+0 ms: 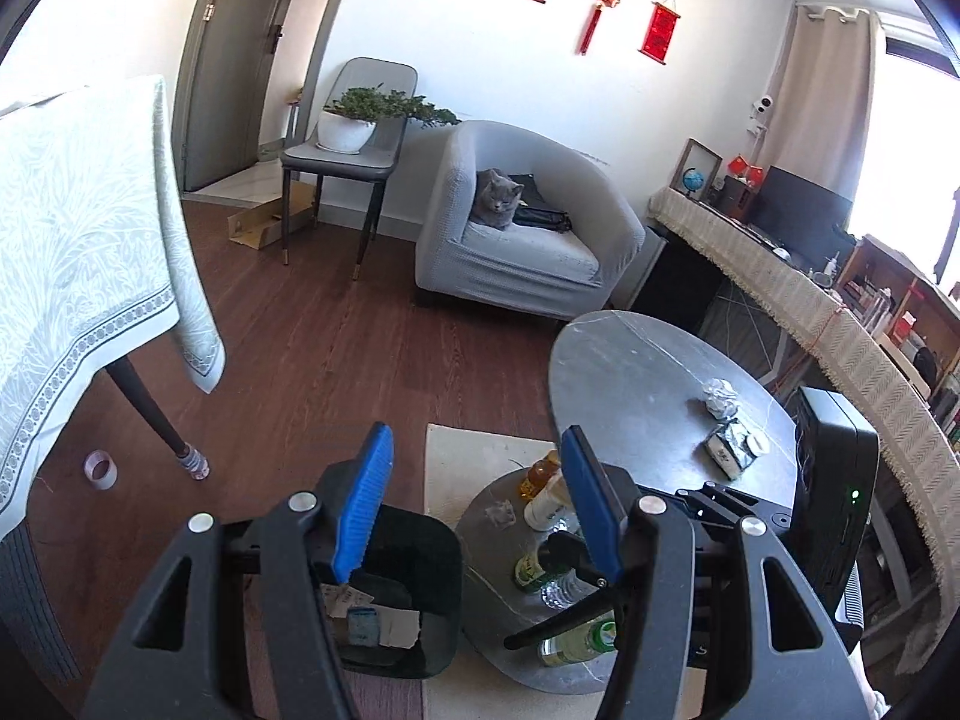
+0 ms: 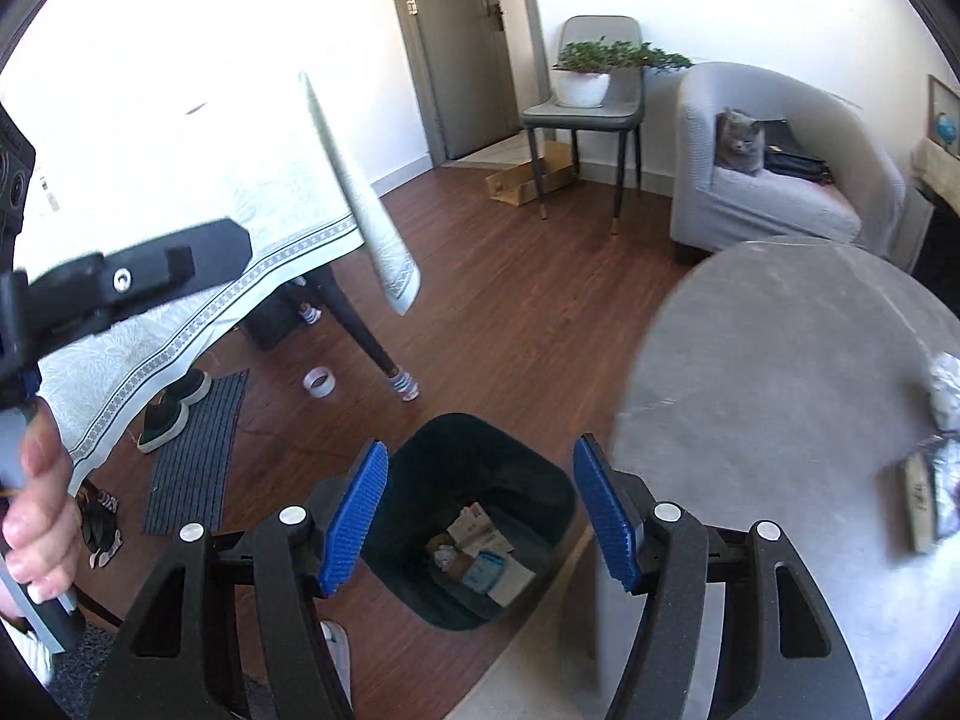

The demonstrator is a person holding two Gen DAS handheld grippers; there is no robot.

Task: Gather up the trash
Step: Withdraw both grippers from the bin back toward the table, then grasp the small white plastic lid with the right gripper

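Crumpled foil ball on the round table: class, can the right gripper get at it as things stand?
Probably yes. The right gripper is open and empty over the bin; the foil ball lies uncovered on the table, nothing between.

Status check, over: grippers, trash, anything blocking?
Left gripper and right gripper open, empty. Crumpled foil ball waits on round grey table. Black bin unobstructed.

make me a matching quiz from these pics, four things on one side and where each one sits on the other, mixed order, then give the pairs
Things:
1. grey cat
2. potted plant
3. crumpled foil ball
4. roll of tape

Places:
A. on the wooden floor near a table leg
B. on the round grey table
C. on the grey armchair
D. on the seat of the grey chair

Pairs: 1-C, 2-D, 3-B, 4-A
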